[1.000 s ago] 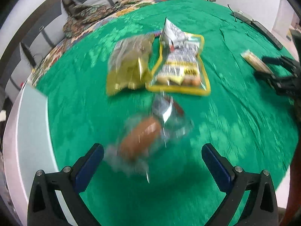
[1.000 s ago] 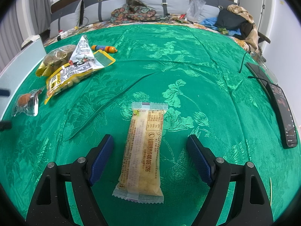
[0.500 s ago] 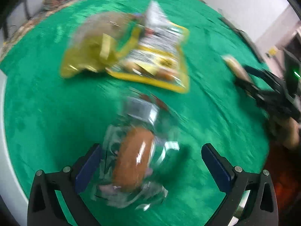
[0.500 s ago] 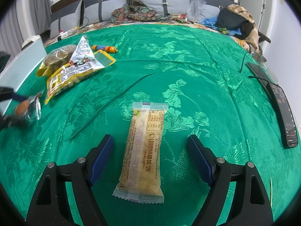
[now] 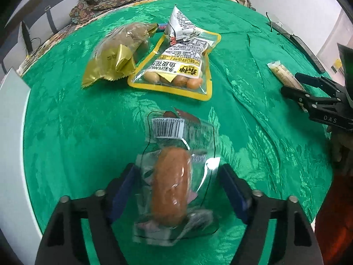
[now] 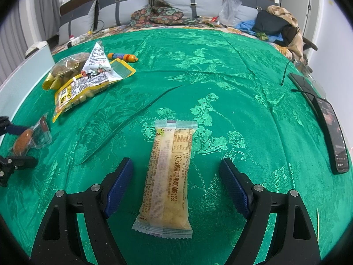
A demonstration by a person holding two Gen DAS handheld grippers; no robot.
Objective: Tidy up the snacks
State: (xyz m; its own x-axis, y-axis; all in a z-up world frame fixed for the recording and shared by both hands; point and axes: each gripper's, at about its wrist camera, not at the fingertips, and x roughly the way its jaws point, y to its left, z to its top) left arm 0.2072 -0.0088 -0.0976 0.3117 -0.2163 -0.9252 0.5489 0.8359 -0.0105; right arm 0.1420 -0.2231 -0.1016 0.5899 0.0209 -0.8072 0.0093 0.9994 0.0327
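Left wrist view: the left gripper (image 5: 176, 190) straddles the clear crinkly pouch holding an orange sausage (image 5: 171, 185) on the green patterned cloth (image 5: 66, 132), jaws apart; slick film could slip on closing. A second ago the pouch lay farther ahead (blurred).

Right wrist view: the right gripper (image 6: 176, 183) brackets the pale yellow wrapped bar (image 6: 168, 176), jaws spread, unchanged.
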